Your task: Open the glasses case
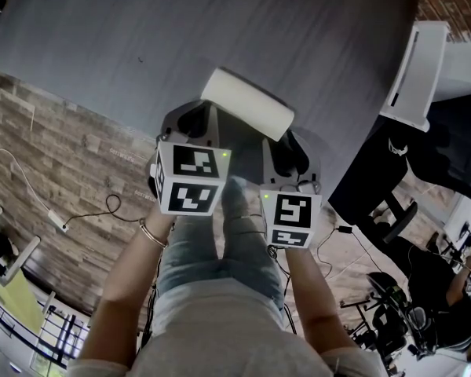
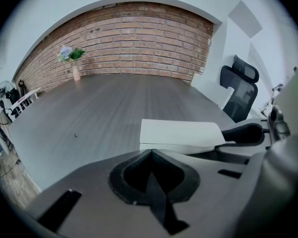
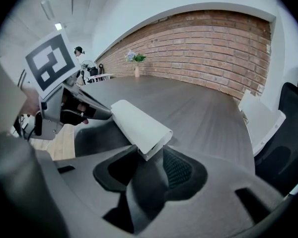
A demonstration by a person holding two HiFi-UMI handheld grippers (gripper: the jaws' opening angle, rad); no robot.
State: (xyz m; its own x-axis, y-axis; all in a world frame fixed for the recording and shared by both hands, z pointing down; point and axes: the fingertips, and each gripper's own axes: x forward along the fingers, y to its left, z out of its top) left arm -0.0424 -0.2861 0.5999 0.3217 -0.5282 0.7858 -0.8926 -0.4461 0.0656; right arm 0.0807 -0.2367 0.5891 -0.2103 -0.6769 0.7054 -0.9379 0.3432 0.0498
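Note:
A white, closed glasses case [image 1: 247, 103] lies across the dark grey table [image 1: 102, 38] near its front edge, between my two grippers. My left gripper [image 1: 198, 115] is at the case's left end. In the left gripper view its jaws [image 2: 150, 155] meet in a thin seam right at the near edge of the case [image 2: 181, 134], so they look shut on that edge. My right gripper [image 1: 286, 144] is at the other end. In the right gripper view its jaws [image 3: 151, 157] stand wide, with the end of the case [image 3: 139, 125] between them. I see no pad pressing on it.
A black office chair [image 2: 241, 90] and a white stand [image 1: 420, 73] are at the table's right side. A vase of flowers [image 2: 72, 58] stands at the far end, by the brick wall. Cables [image 1: 55, 218] lie on the wooden floor at the left. My legs are under the grippers.

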